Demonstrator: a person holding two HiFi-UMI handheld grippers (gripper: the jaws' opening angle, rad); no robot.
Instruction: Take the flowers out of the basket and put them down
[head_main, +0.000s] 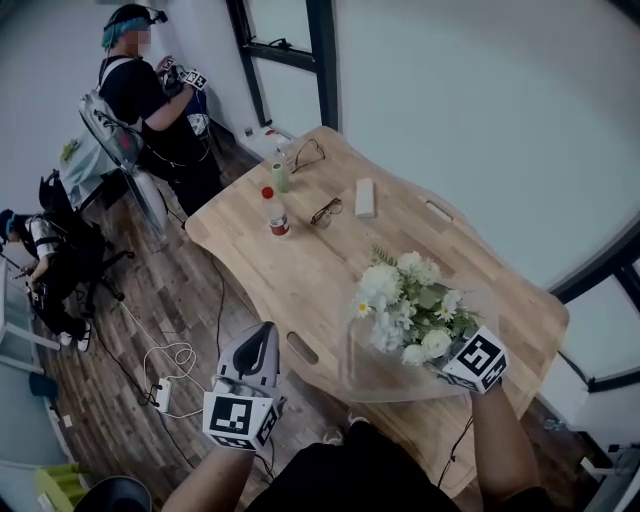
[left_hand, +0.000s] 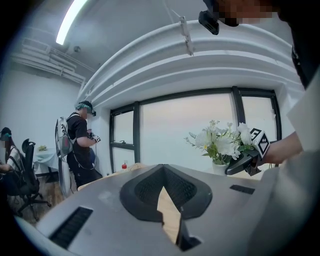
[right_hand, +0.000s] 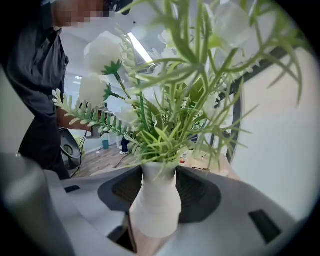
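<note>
Right gripper (right_hand: 155, 222) grips white vase (right_hand: 156, 200) holding white flowers (right_hand: 102, 52), green fronds (right_hand: 162, 136)

in the head view the flowers (head_main: 410, 310) hid the vase (right_hand: 155, 205) and the jaws of the right gripper (head_main: 445, 362). a seated person (head_main: 35, 260) was cut by the left edge. the pale block (head_main: 365, 197) on the table (head_main: 300, 270) was too small to identify.

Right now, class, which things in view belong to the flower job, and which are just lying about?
Job: flowers, white vase, right claw gripping the vase.
Lying about: bottle, green cylinder, glasses, white box; left claw holds nothing.
</note>
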